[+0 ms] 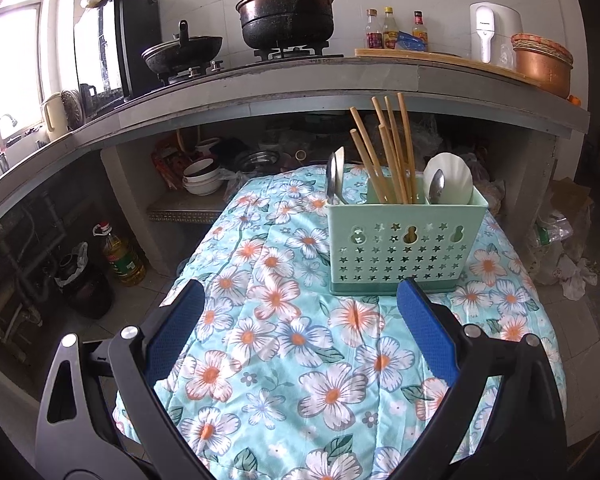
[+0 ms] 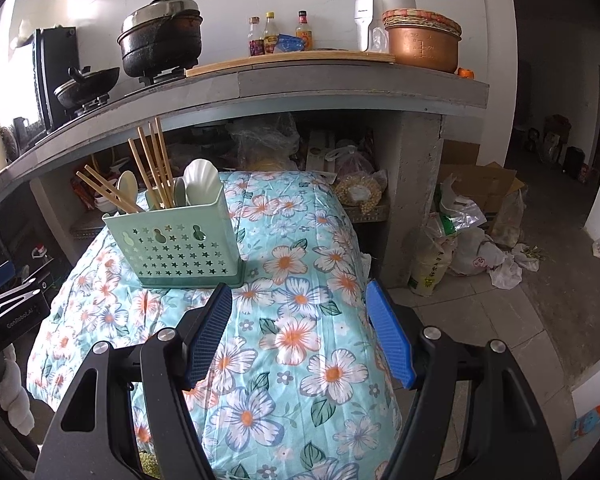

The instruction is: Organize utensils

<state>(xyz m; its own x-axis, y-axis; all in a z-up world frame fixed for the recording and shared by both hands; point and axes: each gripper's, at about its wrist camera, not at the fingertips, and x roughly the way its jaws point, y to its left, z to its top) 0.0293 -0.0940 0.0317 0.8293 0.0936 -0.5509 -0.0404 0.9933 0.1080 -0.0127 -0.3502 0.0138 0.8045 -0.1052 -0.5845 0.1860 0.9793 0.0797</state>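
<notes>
Wooden chopsticks (image 1: 384, 152) in the mint caddy (image 1: 396, 240) look light, stiff and slippery, best pinched mid-shaft, while left claw (image 1: 300, 320) and right claw (image 2: 300, 320) hang spread, empty.

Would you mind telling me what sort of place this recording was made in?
Most likely a home kitchen: a blackened pot sits on a gas stove, sauce bottles stand on the counter, and a utensil caddy holds chopsticks.

Utensil-filled green caddy (image 1: 400, 248) beyond empty, spread left claw (image 1: 300, 308)
</notes>
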